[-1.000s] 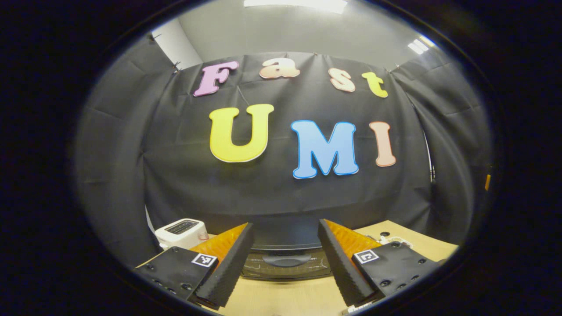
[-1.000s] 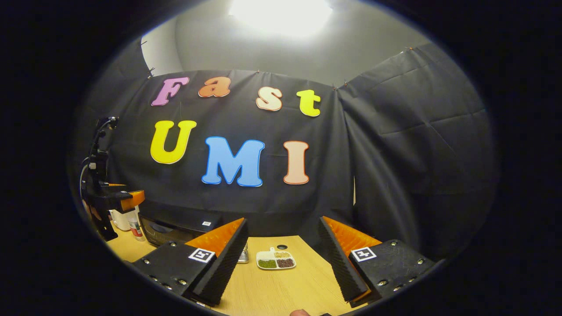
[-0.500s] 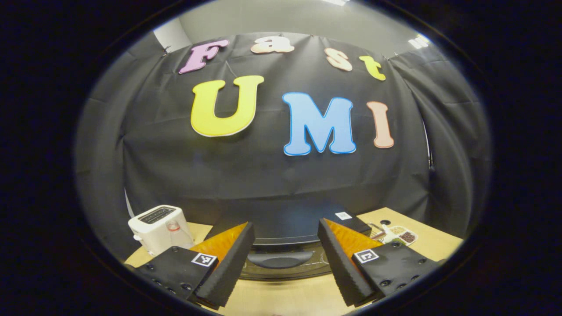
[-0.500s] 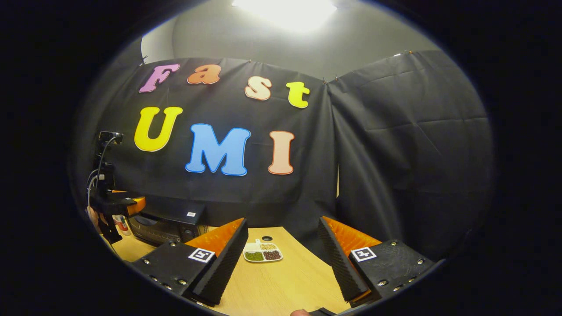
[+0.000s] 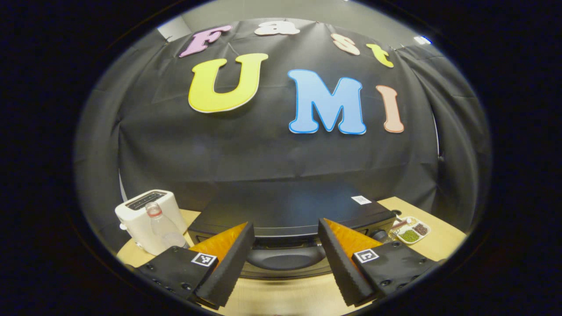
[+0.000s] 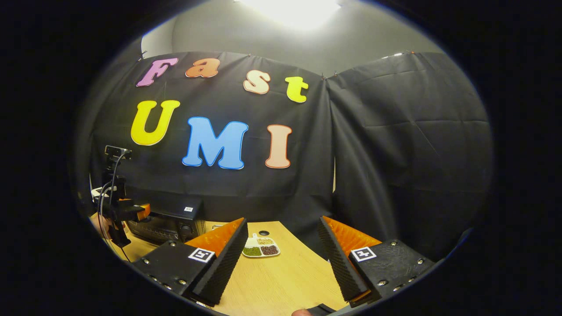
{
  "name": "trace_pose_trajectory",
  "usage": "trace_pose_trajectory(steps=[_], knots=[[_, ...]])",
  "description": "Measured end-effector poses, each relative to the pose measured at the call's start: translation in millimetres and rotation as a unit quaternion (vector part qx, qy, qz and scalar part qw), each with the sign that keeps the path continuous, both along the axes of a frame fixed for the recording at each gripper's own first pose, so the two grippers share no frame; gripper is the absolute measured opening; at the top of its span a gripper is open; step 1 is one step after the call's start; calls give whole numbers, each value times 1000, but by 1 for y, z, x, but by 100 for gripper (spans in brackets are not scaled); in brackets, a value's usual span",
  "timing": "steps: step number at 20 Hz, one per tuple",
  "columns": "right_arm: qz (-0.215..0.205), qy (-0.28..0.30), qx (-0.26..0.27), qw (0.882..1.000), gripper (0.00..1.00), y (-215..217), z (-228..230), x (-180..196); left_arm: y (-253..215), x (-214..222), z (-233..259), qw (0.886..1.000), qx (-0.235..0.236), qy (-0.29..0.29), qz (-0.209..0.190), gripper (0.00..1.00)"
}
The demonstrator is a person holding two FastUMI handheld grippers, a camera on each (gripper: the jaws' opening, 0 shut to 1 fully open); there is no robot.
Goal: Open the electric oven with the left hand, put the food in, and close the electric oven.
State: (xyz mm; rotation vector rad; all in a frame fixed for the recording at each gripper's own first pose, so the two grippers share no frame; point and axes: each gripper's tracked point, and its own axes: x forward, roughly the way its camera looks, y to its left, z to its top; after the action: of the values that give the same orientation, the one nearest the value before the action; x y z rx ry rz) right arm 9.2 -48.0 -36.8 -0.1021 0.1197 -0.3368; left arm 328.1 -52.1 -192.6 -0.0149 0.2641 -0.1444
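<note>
L tongs [image 5: 285, 263] spread wide, empty, facing closed oven [image 5: 290, 215] at lower centre, handle [image 5: 285, 260] btwn fingers, untouched. R tongs [image 6: 283, 259] wide, empty; food tray [image 6: 261, 247] on surface [image 6: 285, 281], lower centre.

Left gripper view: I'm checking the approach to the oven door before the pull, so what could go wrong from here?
The open left claw sits close in front of the oven handle but grips nothing; shutting too early would miss it. The bottle and toaster stand close beside the oven, so a sideways swing could knock the bottle over. The food tray waits on the table, untouched.
</note>
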Motion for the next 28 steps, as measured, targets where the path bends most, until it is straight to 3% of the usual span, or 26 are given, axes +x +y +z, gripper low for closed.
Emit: trace_pose_trajectory(steps=[4,5,7,9,11,12,28], knots=[[10,-1,4,1000,97,4,2,2,1,-1,-18,1000,2,13,9,100],[13,-1,6,1000,97,5,2,2,-1,1,-17,1000,11,5,7,92],[15,0,1,1000,97,3,2,1,0,-2,-18,1000,29,-5,8,100],[18,-1,-5,1000,97,2,4,-2,0,-6,-20,1000,22,-4,14,100],[23,-2,-2,1000,97,1,4,-3,1,-13,-22,1000,19,-3,18,92],[24,-2,2,1000,97,0,5,-3,1,-15,-21,1000,23,-7,18,100],[61,-5,17,998,97,-7,1,-7,4,-83,-51,998,36,35,36,98]])
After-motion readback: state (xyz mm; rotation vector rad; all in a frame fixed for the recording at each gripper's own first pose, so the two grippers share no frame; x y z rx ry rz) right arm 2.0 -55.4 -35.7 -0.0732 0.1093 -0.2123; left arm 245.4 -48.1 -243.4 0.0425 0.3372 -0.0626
